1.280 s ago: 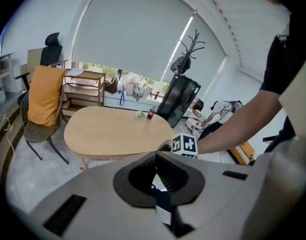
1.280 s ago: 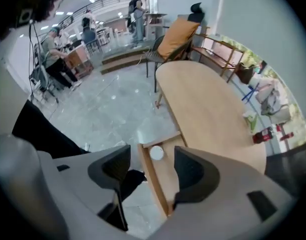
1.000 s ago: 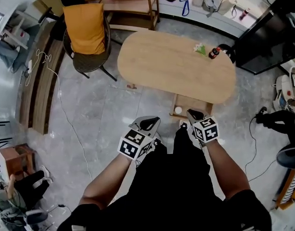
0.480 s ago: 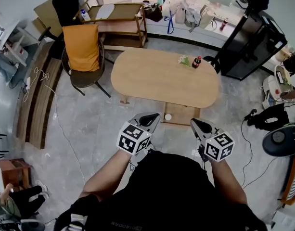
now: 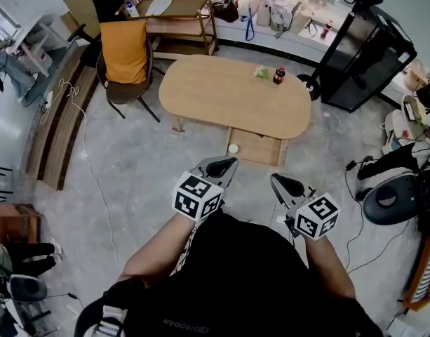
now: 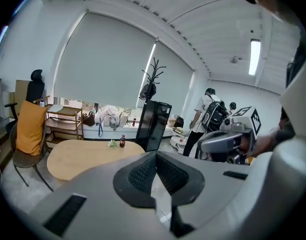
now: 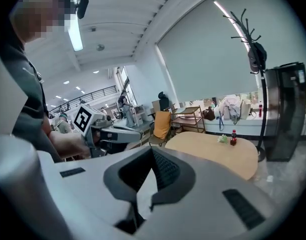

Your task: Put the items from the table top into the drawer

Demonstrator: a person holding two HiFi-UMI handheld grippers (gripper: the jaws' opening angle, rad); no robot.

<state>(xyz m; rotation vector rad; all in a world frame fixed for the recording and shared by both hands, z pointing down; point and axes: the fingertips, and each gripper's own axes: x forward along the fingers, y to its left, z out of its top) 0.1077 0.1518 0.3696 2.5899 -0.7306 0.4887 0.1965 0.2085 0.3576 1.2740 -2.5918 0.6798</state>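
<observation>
Likely step: between picks. Left gripper (image 5: 226,164), right gripper (image 5: 278,180) closed, empty, short of table (image 5: 215,97). Drawer (image 5: 262,149) open under table. Next: spread jaws, reach bottle (image 5: 278,75) at table's far edge.

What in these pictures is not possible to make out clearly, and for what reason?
- Head view: the back part of the drawer is hidden under the table.
- Head view: the white round thing in the drawer's left corner is too small to identify.
- All views: the greenish thing beside the bottle is too small to identify.
- All views: the bottle's label is too small to read.
</observation>
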